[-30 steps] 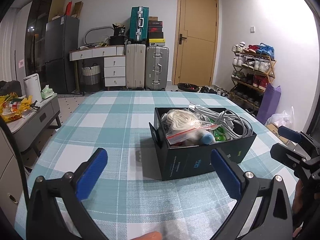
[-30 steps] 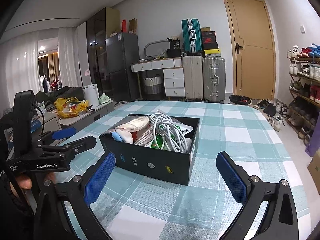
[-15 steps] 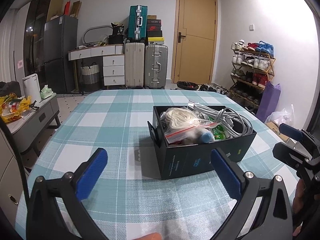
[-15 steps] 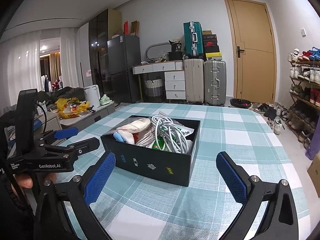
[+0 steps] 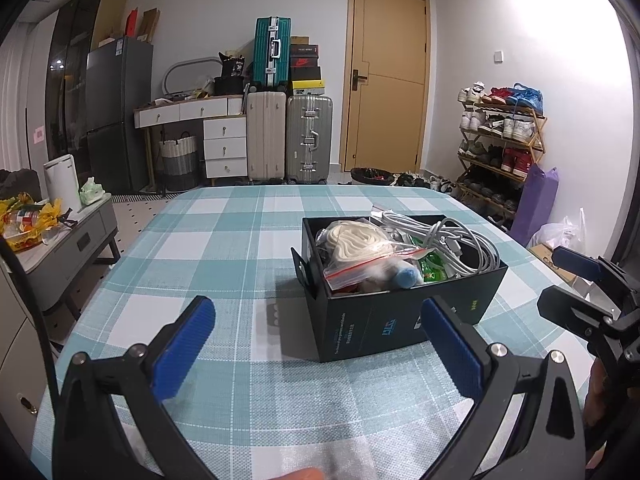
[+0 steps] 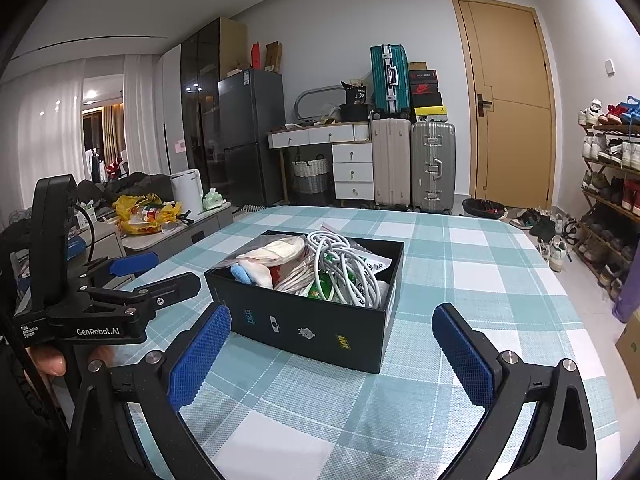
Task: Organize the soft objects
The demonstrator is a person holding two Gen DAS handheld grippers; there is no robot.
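Note:
A black open box [image 5: 400,320] [image 6: 312,324] stands on the checked tablecloth [image 5: 224,248] [image 6: 460,264]. It holds a clear zip bag with cream cloth [image 5: 356,244] [image 6: 276,250], a blue and white soft item [image 5: 406,276] [image 6: 250,272], coiled white cables [image 5: 448,240] [image 6: 344,268] and green packets [image 5: 432,268]. My left gripper [image 5: 318,340] is open and empty, in front of the box. My right gripper [image 6: 332,348] is open and empty, also short of the box. Each gripper shows in the other's view, the right [image 5: 576,284] and the left [image 6: 152,272].
Beyond the table stand suitcases [image 5: 288,140], a white drawer desk [image 5: 200,128], a fridge [image 5: 116,112], a wooden door [image 5: 388,80] and a shoe rack [image 5: 500,140]. A low grey cabinet [image 5: 68,240] with yellow bags stands to the left of the table.
Both views have lifted slightly, so the box sits a little lower in frame. The box and its contents have not moved. Both grippers stay open.

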